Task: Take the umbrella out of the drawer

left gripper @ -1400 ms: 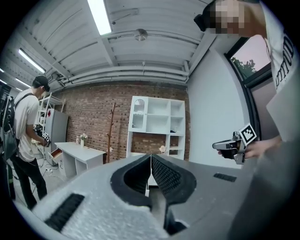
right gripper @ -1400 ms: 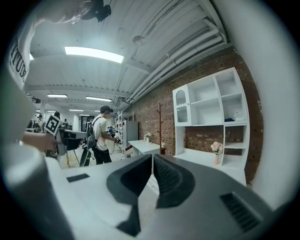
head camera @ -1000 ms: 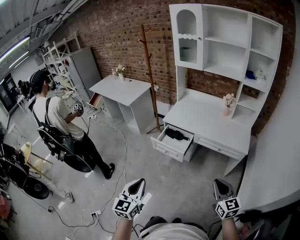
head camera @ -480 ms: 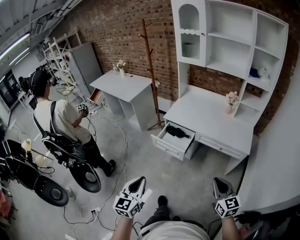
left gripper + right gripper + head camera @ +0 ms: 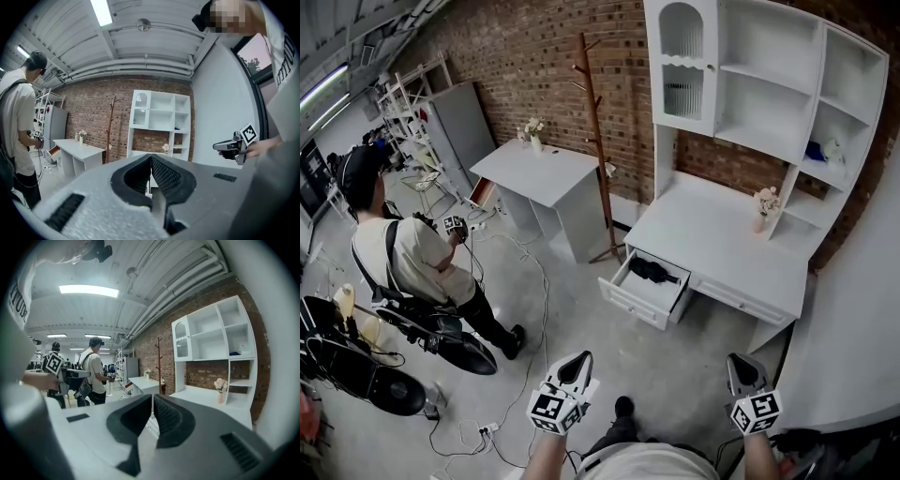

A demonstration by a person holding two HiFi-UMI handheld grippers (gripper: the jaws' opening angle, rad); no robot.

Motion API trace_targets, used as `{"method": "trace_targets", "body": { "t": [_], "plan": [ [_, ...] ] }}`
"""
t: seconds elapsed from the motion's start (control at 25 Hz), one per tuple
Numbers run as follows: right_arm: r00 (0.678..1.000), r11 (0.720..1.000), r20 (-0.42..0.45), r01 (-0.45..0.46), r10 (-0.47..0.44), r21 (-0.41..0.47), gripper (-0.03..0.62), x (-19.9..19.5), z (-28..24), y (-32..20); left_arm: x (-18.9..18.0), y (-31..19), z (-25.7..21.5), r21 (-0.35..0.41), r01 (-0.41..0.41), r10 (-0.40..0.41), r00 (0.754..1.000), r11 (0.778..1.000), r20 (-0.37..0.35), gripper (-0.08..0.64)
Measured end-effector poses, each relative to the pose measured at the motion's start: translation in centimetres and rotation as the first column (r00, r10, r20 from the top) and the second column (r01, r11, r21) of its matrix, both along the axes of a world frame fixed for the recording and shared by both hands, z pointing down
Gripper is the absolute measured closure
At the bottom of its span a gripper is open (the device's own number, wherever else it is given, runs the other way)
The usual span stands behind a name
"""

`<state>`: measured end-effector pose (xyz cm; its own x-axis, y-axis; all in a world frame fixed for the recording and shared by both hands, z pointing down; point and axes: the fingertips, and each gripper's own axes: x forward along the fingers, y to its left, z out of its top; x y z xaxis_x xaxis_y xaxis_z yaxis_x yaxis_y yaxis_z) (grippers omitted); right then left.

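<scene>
Umbrella (image 5: 653, 272), a folded black bundle, lies in the open drawer (image 5: 623, 302), well apart from both hands; likely light, soft over stiff ribs, best pinched mid-length. The left claw (image 5: 151, 158) is closed on nothing. The right claw (image 5: 153, 398) is closed and empty too.

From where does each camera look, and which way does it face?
Head view: on the person's head, facing steeply down at the floor and the white desk with its open drawer; both forearms, left gripper and right gripper show.
Left gripper view: on the left gripper, along its shut jaws toward the desk; right gripper at right.
Right gripper view: on the right gripper, along its shut jaws toward the desk; left gripper at left.
Shared: both gripper views show the desk, coat stand and another person.
</scene>
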<state>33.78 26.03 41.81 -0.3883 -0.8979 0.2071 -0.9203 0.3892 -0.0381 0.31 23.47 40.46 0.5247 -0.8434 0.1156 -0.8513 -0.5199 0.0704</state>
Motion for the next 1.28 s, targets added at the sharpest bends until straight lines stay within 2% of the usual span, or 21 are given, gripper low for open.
{"method": "trace_targets", "body": {
  "t": [0.6, 1.28],
  "plan": [
    [0.999, 0.999, -0.025, -0.034, 0.033, -0.032, 0.560, -2.4, 0.8, -7.7, -1.7, -9.5, 1.5, -0.028, -0.050, 0.049, 0.999, 0.998, -0.023, 0.534],
    [0.993, 0.994, -0.064, -0.103, 0.100, -0.042, 0.560, -6.5, 0.2, -15.0, -5.9, -18.9, 2.3, -0.041, -0.107, 0.106, 0.994, 0.993, -0.034, 0.535]
  ]
}}
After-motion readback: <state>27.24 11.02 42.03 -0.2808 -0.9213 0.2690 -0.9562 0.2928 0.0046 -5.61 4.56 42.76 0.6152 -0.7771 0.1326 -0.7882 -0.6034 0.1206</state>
